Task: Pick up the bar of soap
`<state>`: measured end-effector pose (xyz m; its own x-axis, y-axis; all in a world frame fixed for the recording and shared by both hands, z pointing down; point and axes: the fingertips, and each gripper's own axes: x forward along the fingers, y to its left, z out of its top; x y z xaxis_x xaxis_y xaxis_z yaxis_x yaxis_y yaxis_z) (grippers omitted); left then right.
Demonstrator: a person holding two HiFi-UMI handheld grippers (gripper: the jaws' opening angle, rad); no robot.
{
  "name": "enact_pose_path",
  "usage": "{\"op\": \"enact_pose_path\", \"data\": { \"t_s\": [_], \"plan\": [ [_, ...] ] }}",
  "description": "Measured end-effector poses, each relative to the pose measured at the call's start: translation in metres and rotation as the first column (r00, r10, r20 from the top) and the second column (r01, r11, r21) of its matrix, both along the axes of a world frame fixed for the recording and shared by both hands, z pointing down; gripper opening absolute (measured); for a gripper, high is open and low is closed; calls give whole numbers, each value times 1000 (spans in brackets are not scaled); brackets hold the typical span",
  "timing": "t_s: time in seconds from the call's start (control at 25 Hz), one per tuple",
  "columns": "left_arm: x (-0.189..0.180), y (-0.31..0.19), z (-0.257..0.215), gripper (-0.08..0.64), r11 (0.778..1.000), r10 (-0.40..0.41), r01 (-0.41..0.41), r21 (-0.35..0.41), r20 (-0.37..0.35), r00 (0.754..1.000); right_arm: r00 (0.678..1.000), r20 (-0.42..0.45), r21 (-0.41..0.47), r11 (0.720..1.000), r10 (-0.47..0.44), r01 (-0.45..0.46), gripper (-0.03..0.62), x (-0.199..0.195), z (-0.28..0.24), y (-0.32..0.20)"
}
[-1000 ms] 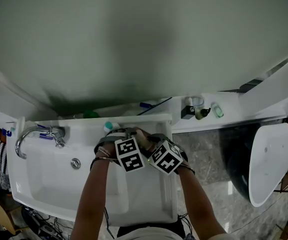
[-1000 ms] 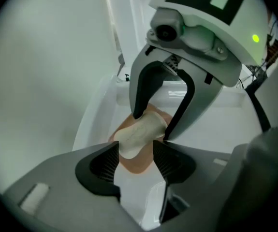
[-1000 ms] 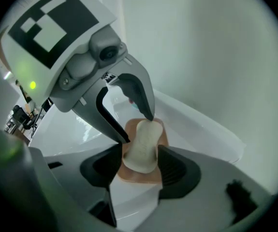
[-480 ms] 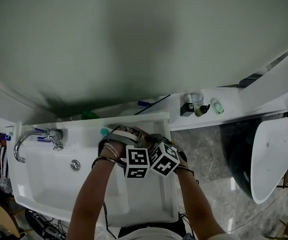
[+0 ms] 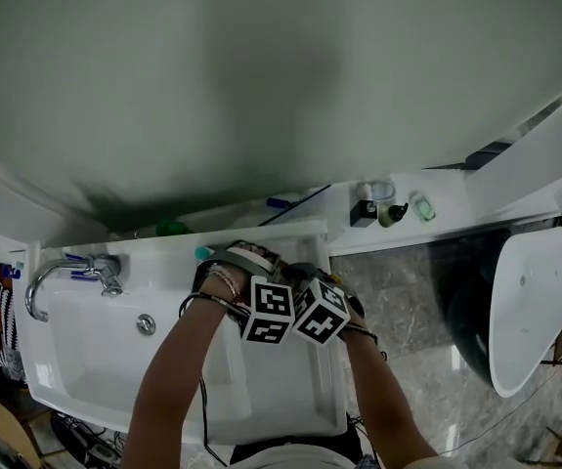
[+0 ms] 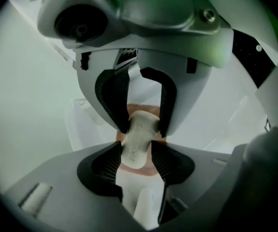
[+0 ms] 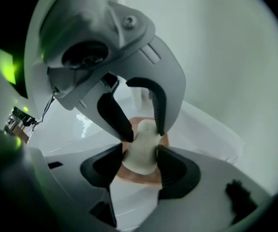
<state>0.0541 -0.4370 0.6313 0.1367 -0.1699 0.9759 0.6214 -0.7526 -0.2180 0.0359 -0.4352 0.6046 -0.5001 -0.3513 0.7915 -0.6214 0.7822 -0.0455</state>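
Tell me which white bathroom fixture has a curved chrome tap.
The rectangular white sink at left; the curved chrome tap arches over it. The oval white fixture shows none.

A white sink (image 5: 75, 369) is seen, with a chrome faucet (image 5: 61, 270) at its left end and 1 drain (image 5: 145, 324) nearby; a white oval fixture (image 5: 527, 311) is set well apart.

The left gripper (image 6: 136, 166) and right gripper (image 7: 139, 166) are cased in grey moulded plastic and fitted with black ribbed pads (image 6: 102, 170). A black-and-white marker cube (image 5: 269, 311) is carried on the left one. Thin wristbands (image 5: 217, 283) are worn beside it, and a thin black cable (image 5: 200, 399) is seen below it.
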Motion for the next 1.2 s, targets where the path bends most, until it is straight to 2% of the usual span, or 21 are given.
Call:
{"op": "enact_pose_path", "data": {
  "t_s": [0.48, 1.0, 1.2],
  "plan": [
    [0, 5, -3, 172, 999, 21, -21, 25, -3, 1000, 999, -23, -11, 999, -46, 46, 221, 1, 2, 3],
    [4, 7, -11, 129, 997, -55, 58, 41, -80, 995, 995, -70, 0, 997, -71, 72, 220, 6, -2, 3],
    [3, 8, -14, 120, 997, -62, 66, 41, -82, 995, 993, -84, 18, 996, -89, 90, 219, 6, -7, 5]
  ]
}}
